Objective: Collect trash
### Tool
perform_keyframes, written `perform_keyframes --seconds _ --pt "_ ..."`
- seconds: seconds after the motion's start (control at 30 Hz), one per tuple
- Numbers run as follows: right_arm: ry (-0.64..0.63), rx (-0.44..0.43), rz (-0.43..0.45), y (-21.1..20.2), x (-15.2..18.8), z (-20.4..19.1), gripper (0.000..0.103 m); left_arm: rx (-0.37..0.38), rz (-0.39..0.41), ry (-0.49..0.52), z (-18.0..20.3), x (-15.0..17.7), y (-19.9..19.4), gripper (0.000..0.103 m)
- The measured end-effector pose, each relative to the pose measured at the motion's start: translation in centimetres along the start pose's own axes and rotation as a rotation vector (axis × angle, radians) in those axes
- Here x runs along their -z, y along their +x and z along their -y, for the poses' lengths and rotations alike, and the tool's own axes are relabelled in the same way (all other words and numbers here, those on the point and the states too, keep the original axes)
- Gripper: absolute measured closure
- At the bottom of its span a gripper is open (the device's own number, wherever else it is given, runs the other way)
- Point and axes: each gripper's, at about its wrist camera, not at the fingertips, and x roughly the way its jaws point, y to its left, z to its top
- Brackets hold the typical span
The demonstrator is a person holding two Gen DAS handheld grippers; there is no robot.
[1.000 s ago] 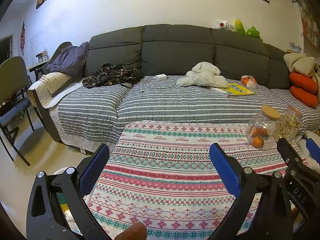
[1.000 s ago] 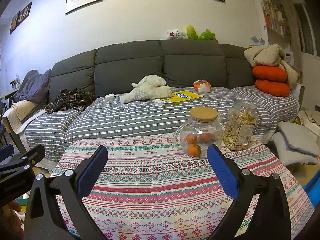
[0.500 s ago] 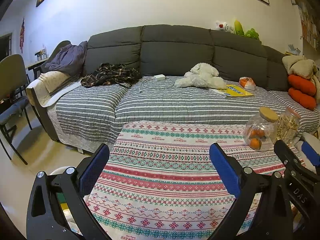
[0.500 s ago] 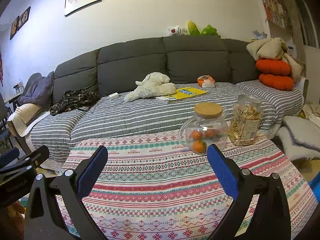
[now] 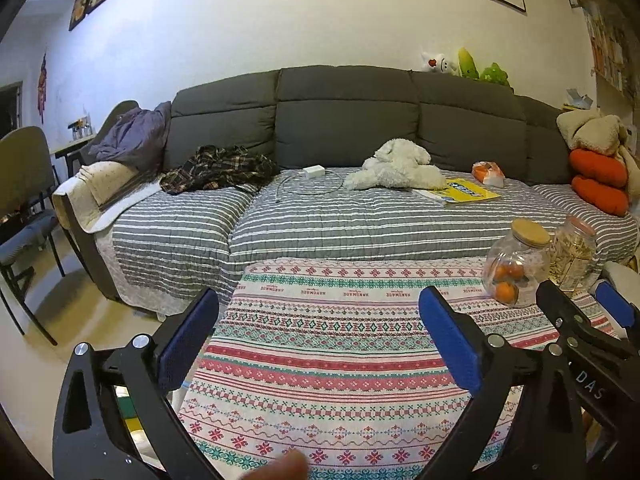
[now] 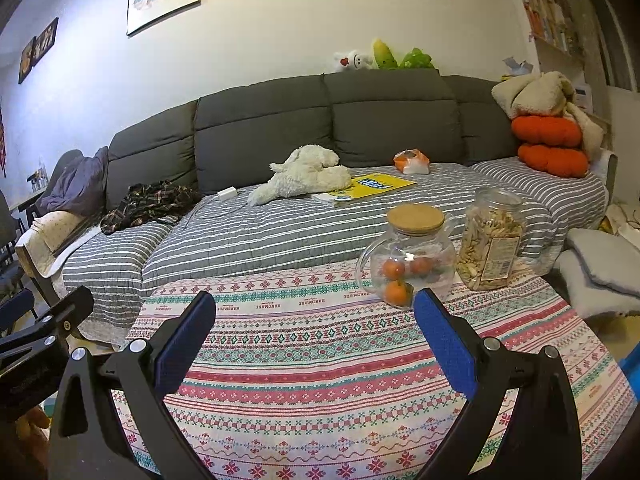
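Right wrist view shows an orange-and-white crumpled wrapper (image 6: pixel 411 161) lying on the sofa (image 6: pixel 280 224) beside a yellow book (image 6: pixel 370 186). On the worktop (image 6: pixel 320 360), a cork-lidded glass jar (image 6: pixel 410 254) holds oranges, touching a snack-filled plastic jar (image 6: pixel 494 240). Each hand-held gripper, left (image 5: pixel 320 338) and right (image 6: pixel 316 338), gapes wide, holding nothing.

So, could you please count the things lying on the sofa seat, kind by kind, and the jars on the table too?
Plush toys on the seat: 1 white plush dog
Clothing: 1 plaid shirt
Books: 1 yellow book
Chargers: 1 white charger
Snack bags: 1 orange bag
Jars on the table: 2, round jar and tall jar
Total: 7
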Motion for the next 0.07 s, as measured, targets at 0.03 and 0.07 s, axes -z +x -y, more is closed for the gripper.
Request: perform_keyframes --seconds 0.03,0.07 --pt "-0.001 0.0 0.0 0.02 -0.03 0.0 0.007 -0.002 0.002 0.001 0.03 0.01 -0.06 0.007" --pt "-0.001 0.0 0.0 0.01 -0.03 0.0 0.007 0.002 0.001 0.002 0.03 0.01 -0.07 0.007"
